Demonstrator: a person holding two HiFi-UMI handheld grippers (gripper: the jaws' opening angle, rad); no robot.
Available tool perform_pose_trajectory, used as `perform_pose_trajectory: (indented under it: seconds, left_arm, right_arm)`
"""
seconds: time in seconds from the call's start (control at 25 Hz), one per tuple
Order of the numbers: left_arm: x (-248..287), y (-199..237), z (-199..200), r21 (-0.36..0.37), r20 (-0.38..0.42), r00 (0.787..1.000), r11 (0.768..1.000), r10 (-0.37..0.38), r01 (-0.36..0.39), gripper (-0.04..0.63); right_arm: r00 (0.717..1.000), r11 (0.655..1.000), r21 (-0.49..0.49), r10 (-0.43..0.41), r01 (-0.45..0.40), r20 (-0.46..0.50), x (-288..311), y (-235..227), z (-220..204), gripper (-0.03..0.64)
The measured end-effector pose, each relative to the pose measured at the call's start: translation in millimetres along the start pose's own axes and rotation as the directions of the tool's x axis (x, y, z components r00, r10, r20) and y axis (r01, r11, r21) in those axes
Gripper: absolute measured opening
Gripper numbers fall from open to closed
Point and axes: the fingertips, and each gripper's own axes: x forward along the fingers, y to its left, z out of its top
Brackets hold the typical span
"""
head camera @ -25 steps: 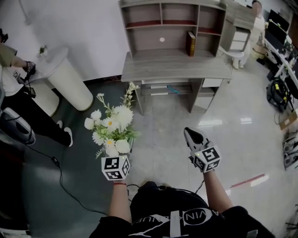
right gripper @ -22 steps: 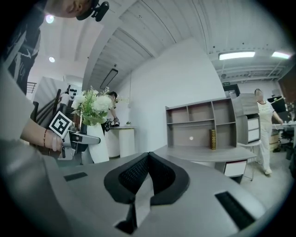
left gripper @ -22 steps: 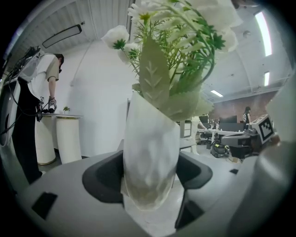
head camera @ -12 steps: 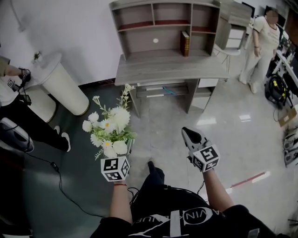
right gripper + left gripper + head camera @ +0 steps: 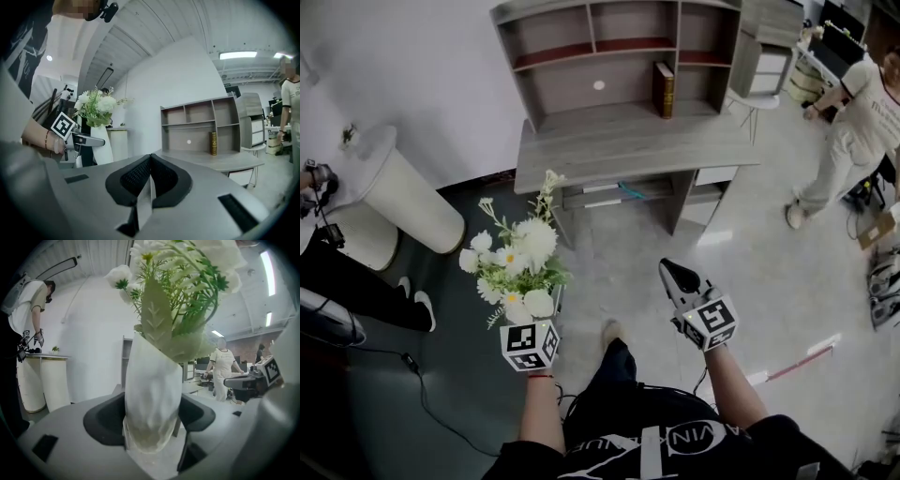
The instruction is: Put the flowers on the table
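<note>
Round pedestal: white, at far left, against the wall; not part of the task.
Flowers: white blooms with green leaves in a white tapered holder; vase or wrap, cannot tell. Upright, held in the air above the floor, well apart from the desk.
Left gripper: clamped on the lower part of the white holder. Its own view shows one jaw touching each side, with blooms and leaves spreading above.
Handling, flowers: probably light but top-heavy, since the wide head sits over a narrow base. Petals and stems look soft and easily crushed. The holder's surface looks smooth, so it could slip or rotate in the jaws if tilted.
Hold point: low on the holder, as now. This keeps the jaws clear of the blooms and leaves the base free to land flat.
Desk: grey wood with an open shelf unit at the back, ahead of the person. The front surface is bare and seems the likely landing spot.
Book: upright on the lower shelf.
Right gripper: jaws together with nothing between them, held out over the floor.
Progress: carrying stage, placing not yet done.
Bystander: standing at far right, apart from the desk.
</note>
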Motion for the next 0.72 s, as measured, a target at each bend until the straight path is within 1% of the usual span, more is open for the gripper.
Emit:
perform_pose_trajectory:
  seconds: [0.32, 0.52, 0.72]
  left_arm:
    - [106.2, 32.8, 18.2, -0.027, 0.0, 0.999, 0.999, -0.043, 0.043, 0.336]
    - [134.1, 51.3, 9.0, -0.007, 0.007, 0.998, 0.998, -0.066, 0.066, 0.336]
    - [187.9, 77.5, 24.6, -0.014, -0.004, 0.997, 0.997, -0.078, 0.078, 0.336]
  right_arm:
    - [0.999, 0.999, 0.023, -0.033, 0.033, -0.025, 84.3, -56.4, 5.9, 0.008]
    - [0.998, 0.998, 0.026, -0.054, 0.055, -0.019, 114.0, -63.6, -5.4, 0.008]
    - [0.997, 0.998, 0.027, -0.062, 0.063, -0.041, 164.5, -91.7, 5.6, 0.009]
